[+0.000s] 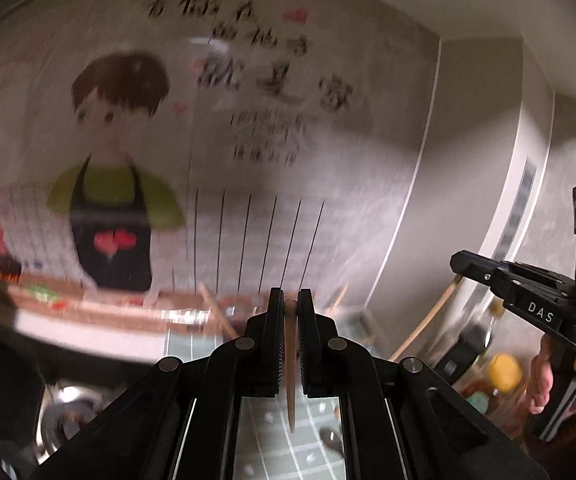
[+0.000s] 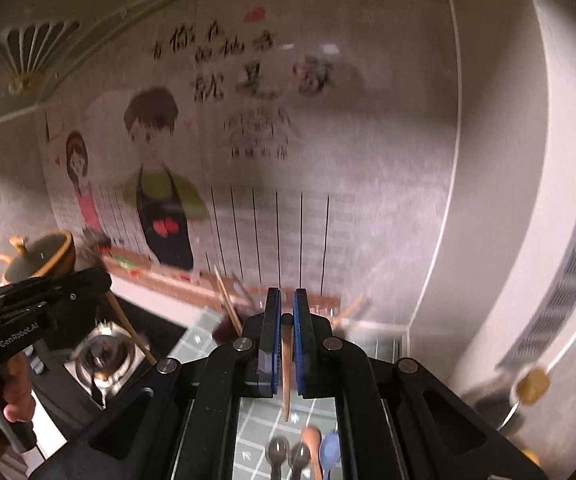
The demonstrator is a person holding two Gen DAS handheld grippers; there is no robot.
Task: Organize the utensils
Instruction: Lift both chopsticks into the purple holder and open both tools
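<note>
My left gripper (image 1: 290, 300) is shut on a wooden chopstick (image 1: 290, 364) that hangs down between its pads, raised above the counter. My right gripper (image 2: 287, 300) is likewise shut on a second wooden chopstick (image 2: 286, 364), also held high. The left wrist view shows the right gripper (image 1: 461, 262) at the right edge in a person's hand, its chopstick (image 1: 427, 320) slanting down. In the right wrist view the left gripper (image 2: 102, 280) sits at the left with its chopstick (image 2: 128, 326). Below lie two metal spoons (image 2: 280, 450), an orange spoon (image 2: 311, 438) and a blue spoon (image 2: 329, 452).
A green tiled mat (image 2: 204, 332) covers the counter under the grippers. A gas burner (image 2: 104, 354) and a lidded pot (image 2: 44, 256) stand to the left. Bottles and jars (image 1: 501, 374) crowd the right side. The stickered wall (image 1: 248, 140) is close ahead, with more sticks (image 2: 226, 300) standing at its foot.
</note>
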